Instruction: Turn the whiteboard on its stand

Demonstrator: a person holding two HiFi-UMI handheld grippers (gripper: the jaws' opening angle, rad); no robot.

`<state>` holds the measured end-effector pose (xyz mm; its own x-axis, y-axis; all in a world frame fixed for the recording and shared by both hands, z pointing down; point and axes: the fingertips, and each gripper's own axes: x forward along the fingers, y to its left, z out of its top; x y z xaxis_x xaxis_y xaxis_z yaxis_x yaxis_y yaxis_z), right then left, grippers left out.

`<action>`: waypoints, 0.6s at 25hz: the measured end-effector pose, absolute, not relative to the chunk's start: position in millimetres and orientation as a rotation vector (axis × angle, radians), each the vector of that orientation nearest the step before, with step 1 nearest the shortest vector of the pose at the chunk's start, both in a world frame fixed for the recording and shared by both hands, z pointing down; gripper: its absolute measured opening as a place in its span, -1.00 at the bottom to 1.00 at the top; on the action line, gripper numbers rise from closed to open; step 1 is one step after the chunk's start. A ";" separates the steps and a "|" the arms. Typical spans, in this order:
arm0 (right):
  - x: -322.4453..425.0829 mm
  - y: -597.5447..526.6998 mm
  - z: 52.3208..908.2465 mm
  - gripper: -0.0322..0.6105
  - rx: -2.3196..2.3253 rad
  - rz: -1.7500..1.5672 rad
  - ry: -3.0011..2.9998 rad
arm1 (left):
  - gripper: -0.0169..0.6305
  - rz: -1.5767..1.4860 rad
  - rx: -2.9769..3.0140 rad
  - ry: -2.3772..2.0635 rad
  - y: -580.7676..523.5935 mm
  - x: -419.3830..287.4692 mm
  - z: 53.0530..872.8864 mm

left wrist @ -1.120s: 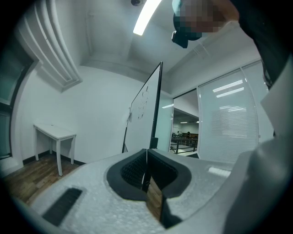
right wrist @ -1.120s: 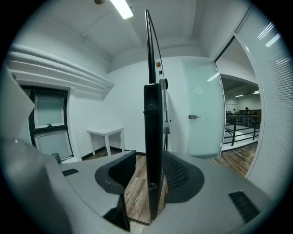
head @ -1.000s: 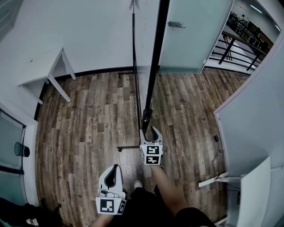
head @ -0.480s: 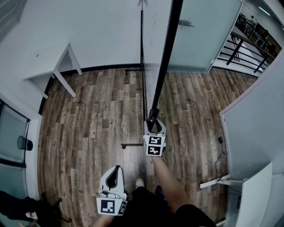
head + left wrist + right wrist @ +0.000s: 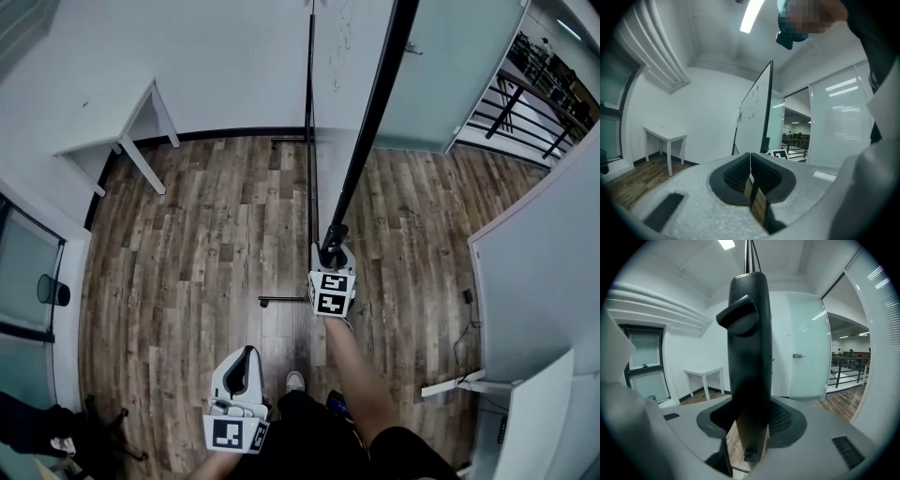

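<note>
Right claw clamped on the whiteboard frame.
Left claw hangs low, jaws pressed together on nothing, above the wood floor.

white flat whiteboard with black frame | upright, edge-on to me | black lower frame end clamped in my right claw | thin black stand foot bar on floor, just left of claw

Cool, even light falls from a long white ceiling strip lamp; shadows are faint. Fisheye bending distorts the edges; both gripper views have black corners.
</note>
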<state>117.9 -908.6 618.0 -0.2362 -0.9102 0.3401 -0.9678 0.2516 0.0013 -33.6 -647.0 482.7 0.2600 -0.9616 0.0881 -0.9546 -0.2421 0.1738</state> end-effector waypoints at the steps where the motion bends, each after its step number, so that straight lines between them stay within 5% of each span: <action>1: 117.6 -907.8 618.1 -0.35 1.744 0.308 -2.253 | -0.89 -0.055 2.331 -1.802 -645.5 -35.5 483.5; 15: 111.8 -841.9 624.1 -0.35 1.735 0.318 -2.245 | -0.89 -0.103 2.332 -1.799 -600.1 -56.6 482.5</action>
<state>111.8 -841.9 624.1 -0.2357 -0.9046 0.3552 -0.9676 0.2524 0.0007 -56.6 -600.1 482.5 0.2593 -0.9637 0.0633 -0.9502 -0.2428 0.1955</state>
